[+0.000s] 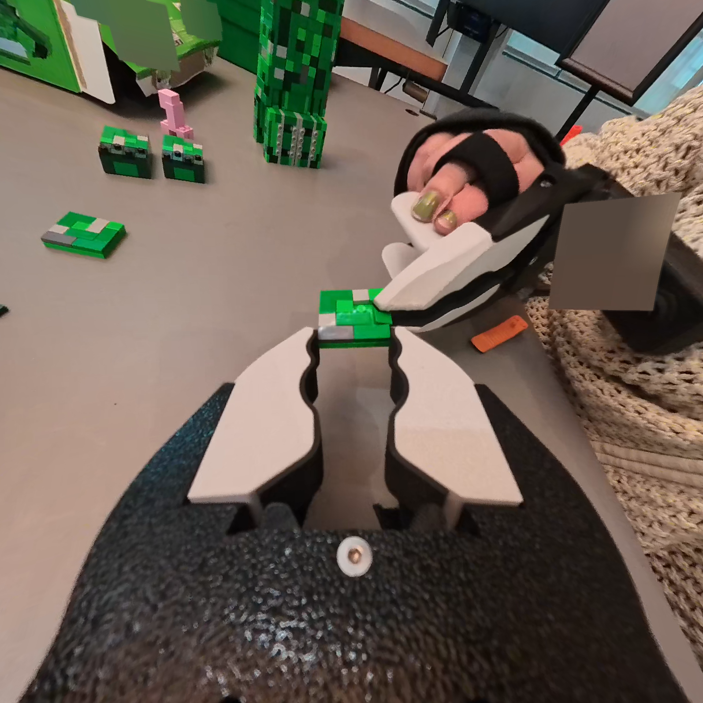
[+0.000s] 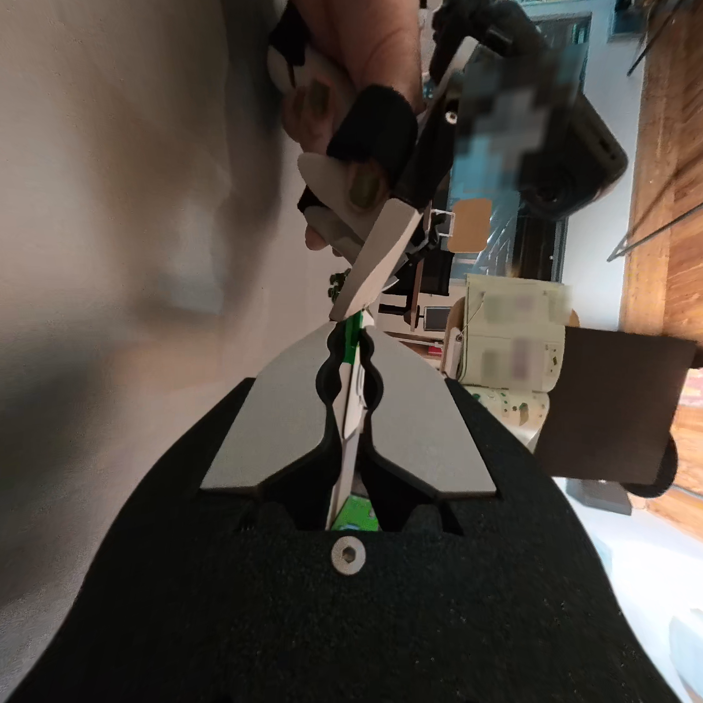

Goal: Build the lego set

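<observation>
Green lego panel (image 1: 355, 319) clamped flat between left tool (image 1: 354, 334) tips — right tool (image 1: 384, 308) pinches its far-right edge.

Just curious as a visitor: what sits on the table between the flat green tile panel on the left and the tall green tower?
In the left wrist view, between the flat panel and the tower: two small green blocks and a pink figure.

left tool (image 1: 353, 334) gripping, right tool (image 2: 348, 334) clamped edge-on
</observation>
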Demonstrator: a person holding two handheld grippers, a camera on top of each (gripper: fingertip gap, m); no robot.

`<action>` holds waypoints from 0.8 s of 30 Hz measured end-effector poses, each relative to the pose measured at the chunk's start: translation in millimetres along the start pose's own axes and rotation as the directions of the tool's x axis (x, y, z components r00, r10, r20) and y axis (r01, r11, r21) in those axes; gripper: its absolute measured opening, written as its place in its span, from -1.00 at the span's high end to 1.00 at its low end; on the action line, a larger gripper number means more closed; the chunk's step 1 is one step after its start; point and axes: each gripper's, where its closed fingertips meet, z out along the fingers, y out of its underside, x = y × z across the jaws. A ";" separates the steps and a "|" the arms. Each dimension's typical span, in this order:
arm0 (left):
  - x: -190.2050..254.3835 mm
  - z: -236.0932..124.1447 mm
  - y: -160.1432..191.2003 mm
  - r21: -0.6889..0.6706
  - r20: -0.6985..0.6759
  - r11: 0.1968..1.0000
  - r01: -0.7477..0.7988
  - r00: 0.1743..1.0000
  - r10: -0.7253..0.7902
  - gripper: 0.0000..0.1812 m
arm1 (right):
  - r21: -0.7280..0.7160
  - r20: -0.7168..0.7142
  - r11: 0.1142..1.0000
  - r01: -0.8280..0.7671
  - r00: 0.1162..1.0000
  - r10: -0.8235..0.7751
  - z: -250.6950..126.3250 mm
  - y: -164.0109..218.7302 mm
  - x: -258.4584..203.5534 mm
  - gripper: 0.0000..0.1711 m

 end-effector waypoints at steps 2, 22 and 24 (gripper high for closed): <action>0.0 1.2 2.0 -0.016 0.003 1.000 0.001 1.000 -0.001 0.62 | 0.011 0.013 0.999 0.032 0.999 -0.032 -0.4 0.3 -1.3 0.92; -17.2 4.9 3.0 -0.254 0.354 0.669 -0.698 0.577 0.736 0.75 | 0.107 0.282 0.818 -0.566 0.806 0.521 -6.7 4.7 0.2 0.92; -12.2 6.5 1.9 -0.231 0.345 0.657 -0.718 0.571 0.745 0.78 | 0.108 0.298 0.798 -0.593 0.785 0.543 -7.0 4.9 0.9 0.92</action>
